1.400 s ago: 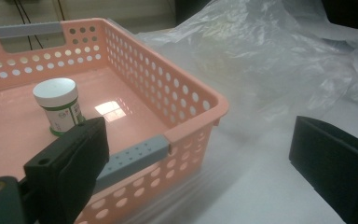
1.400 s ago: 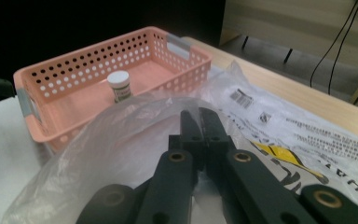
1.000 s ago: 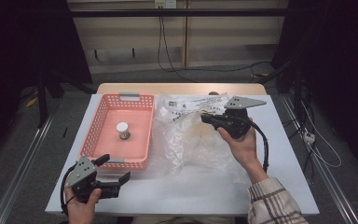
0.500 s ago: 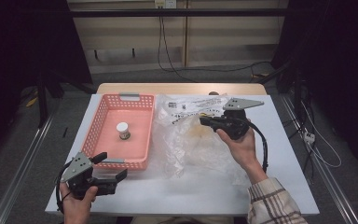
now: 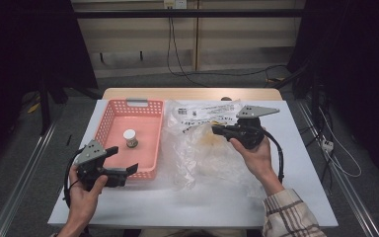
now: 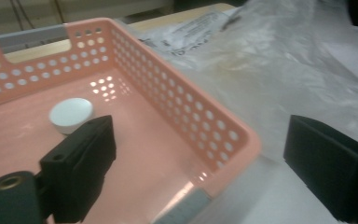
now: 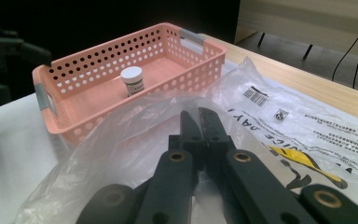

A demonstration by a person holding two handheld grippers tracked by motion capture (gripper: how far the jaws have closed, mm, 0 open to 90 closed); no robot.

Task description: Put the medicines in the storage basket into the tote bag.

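- The left tongs (image 5: 122,160) hang at the near left of the tabletop (image 5: 187,205), just at the near corner of the pink basket (image 5: 111,121). Their jaws stand wide apart with nothing between them; in the left gripper view one jaw is over the basket floor and the other is outside the wall.
- Inside the basket a small jar with a white lid (image 5: 130,138) stands upright, near the middle and apart from the walls.
- To the right of the basket lies a crumpled clear plastic bag (image 5: 212,155), touching the basket's right side.
- The right tongs (image 5: 216,129) are over the far part of the bag with the jaws pressed together. They seem to pinch the film, but I cannot tell it for sure.
- Risk, as I judge it: if the left tongs go down from here, the outer jaw may hit the basket rim and push the basket, so the jar falls over.
- If the bag is lifted, the thin film may slip out or drag against the basket.
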